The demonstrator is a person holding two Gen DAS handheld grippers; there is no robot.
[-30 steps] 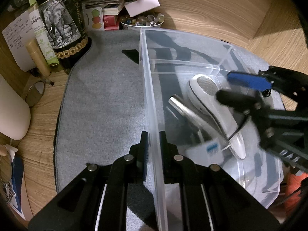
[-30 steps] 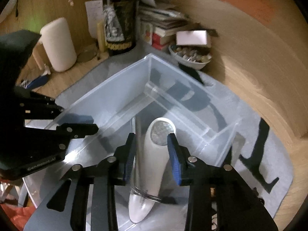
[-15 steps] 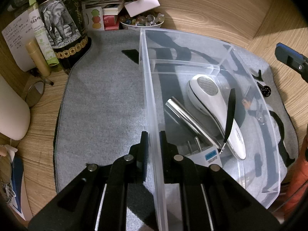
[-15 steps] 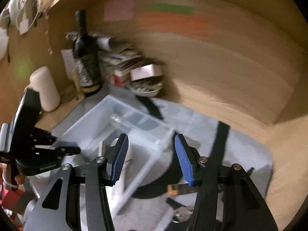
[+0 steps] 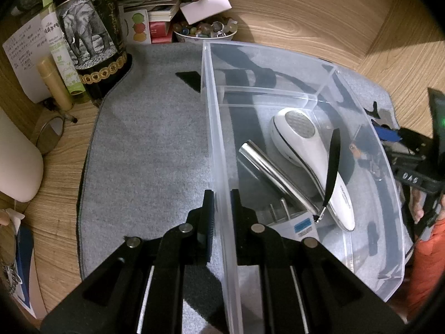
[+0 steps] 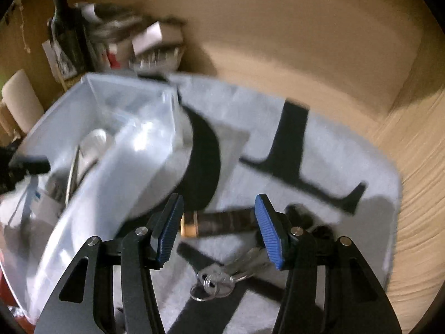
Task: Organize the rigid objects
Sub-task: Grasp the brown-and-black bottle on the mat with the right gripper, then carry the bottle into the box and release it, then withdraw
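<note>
The left gripper (image 5: 221,211) is clamped on the near wall of the clear plastic storage bin (image 5: 214,117); the right gripper (image 6: 219,222), jaws just opening and empty, hovers over a dark cylindrical tube with a tan end (image 6: 219,224) on the grey felt mat (image 6: 347,150); a white handheld device (image 5: 308,150) lies inside the bin

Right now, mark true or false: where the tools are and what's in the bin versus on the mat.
1. The left tool is clamped on the clear bin's wall. True.
2. The right tool holds the white handheld device. False: nothing sits between its open fingers; the white device lies in the bin.
3. A bunch of keys lies on the grey mat outside the bin. True.
4. The bin is empty. False: it also holds a metal tube.
</note>
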